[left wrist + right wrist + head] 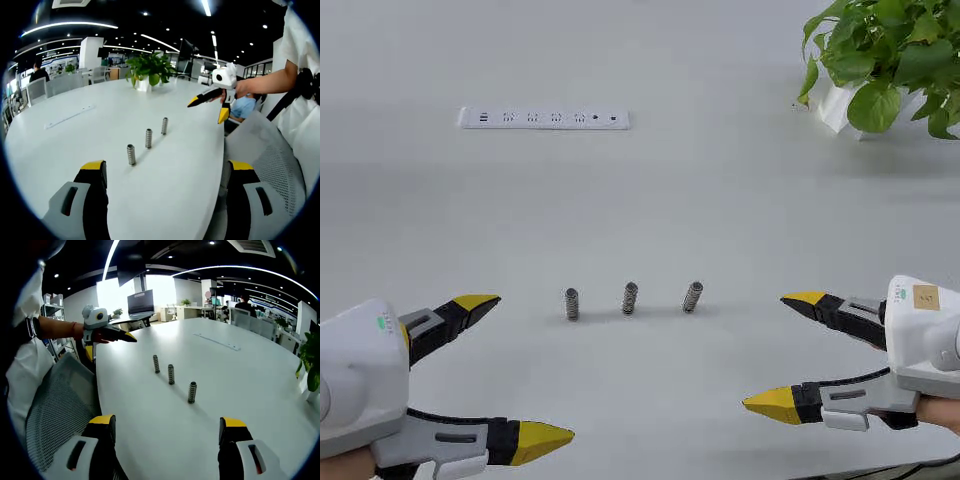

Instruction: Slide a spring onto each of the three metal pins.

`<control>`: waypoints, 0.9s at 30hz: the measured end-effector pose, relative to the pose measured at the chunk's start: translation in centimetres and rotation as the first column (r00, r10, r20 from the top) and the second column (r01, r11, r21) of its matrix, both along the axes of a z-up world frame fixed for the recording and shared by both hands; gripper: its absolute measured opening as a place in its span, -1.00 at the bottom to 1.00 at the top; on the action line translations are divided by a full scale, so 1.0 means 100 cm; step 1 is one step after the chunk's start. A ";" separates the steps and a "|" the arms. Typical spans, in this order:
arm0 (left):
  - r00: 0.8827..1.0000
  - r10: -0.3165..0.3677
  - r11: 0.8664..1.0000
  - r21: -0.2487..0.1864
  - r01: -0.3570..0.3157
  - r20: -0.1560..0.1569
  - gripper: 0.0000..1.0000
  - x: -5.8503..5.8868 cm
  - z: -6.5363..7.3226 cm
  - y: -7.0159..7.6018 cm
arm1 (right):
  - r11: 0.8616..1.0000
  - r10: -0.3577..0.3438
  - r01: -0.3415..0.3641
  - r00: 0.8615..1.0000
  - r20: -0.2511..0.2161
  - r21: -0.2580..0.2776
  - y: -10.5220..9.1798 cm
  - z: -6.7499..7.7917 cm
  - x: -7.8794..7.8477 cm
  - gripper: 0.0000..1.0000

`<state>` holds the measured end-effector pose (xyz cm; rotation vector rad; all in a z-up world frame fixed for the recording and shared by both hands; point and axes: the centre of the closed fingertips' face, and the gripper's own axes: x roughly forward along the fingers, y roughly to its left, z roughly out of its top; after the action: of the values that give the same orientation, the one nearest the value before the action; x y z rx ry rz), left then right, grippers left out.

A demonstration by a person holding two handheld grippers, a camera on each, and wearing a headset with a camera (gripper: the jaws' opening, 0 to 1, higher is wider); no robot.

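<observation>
Three springs [630,297] stand upright in a row on the white table [720,200], with an open gripper on either side

The left gripper [532,366] and right gripper [766,350] hover near the table's front edge, each with its yellow-tipped jaws wide apart and holding nothing, well clear of the springs between them. Whether a pin runs inside each coil cannot be told. Farther back on the smooth, pale tabletop lie a white power strip [544,119] and a leafy potted plant [885,55] at the far right corner. The gripper views show a grey mesh chair [55,410] at the table's edge and an open-plan office with a dark ceiling and long light strips [65,25]
</observation>
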<state>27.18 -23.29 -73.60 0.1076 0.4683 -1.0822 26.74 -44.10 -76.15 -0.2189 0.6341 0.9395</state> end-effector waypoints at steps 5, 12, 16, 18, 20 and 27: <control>1.000 -0.002 1.000 0.000 0.002 -0.002 0.98 0.000 -0.001 0.000 | 1.000 -0.003 0.003 1.000 0.000 -0.001 -0.001 0.000 0.000 0.68; 1.000 -0.005 1.000 0.000 0.005 -0.003 0.98 0.000 -0.002 0.000 | 1.000 -0.002 0.002 1.000 -0.001 -0.003 -0.002 -0.001 0.000 0.68; 1.000 -0.006 1.000 -0.001 0.006 -0.003 0.98 0.000 -0.002 -0.001 | 1.000 -0.002 0.002 1.000 -0.005 -0.005 -0.001 -0.001 0.000 0.67; 1.000 -0.006 1.000 -0.004 0.006 -0.005 0.98 0.000 -0.002 -0.001 | 1.000 -0.001 0.001 1.000 -0.003 -0.005 -0.001 -0.001 0.001 0.68; 1.000 -0.006 1.000 -0.003 0.006 -0.005 0.98 0.000 -0.002 -0.001 | 1.000 0.000 0.000 1.000 -0.004 -0.007 -0.001 -0.001 0.001 0.67; 1.000 -0.008 1.000 -0.003 0.008 -0.007 0.98 -0.001 -0.002 -0.001 | 1.000 0.003 -0.003 1.000 -0.007 -0.007 -0.001 -0.001 0.000 0.67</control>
<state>27.11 -23.40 -73.84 0.1030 0.4722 -1.0913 26.73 -44.19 -76.29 -0.2235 0.6438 0.9416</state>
